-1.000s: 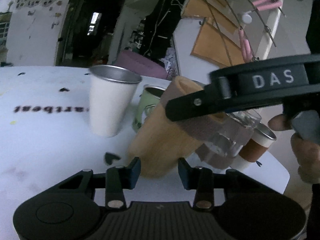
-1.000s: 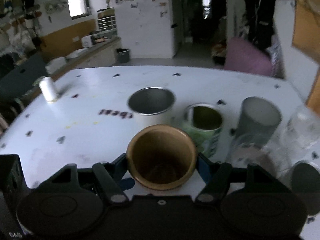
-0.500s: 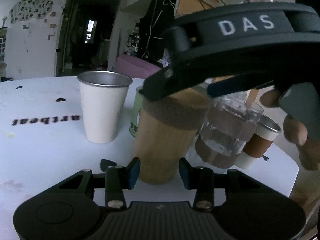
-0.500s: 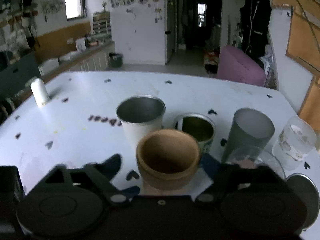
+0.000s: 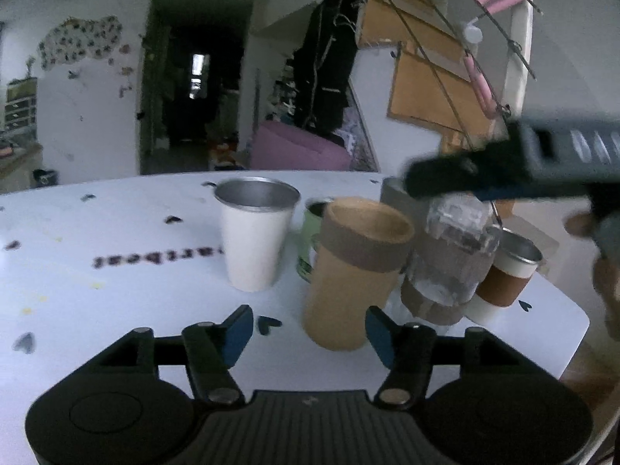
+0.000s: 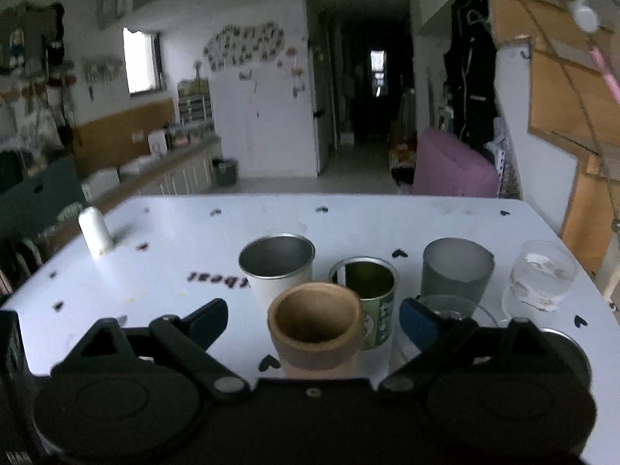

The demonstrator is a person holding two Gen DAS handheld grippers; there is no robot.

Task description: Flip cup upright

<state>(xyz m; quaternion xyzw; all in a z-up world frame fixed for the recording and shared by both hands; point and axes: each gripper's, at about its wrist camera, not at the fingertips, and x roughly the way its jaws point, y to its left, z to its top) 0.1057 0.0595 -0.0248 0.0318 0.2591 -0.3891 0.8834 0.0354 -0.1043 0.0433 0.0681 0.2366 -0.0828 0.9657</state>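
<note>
Left wrist view shows the left gripper [image 5: 308,329] spread open, empty, with the tan cup [image 5: 354,271] standing mouth up just beyond its right finger, near the table's [image 5: 116,302] right front corner. Its long axis looks vertical (so the flip seems done). The right gripper [image 6: 312,319] is also open, the cup [image 6: 316,323] between its fingers but touching neither; this hand seems nearer. Seven cups stand in the cluster: white [image 6: 277,273], tan, green [image 6: 368,290], grey [image 6: 457,273], two clear [image 6: 542,277], one brown-sleeved [image 5: 503,281].
</note>
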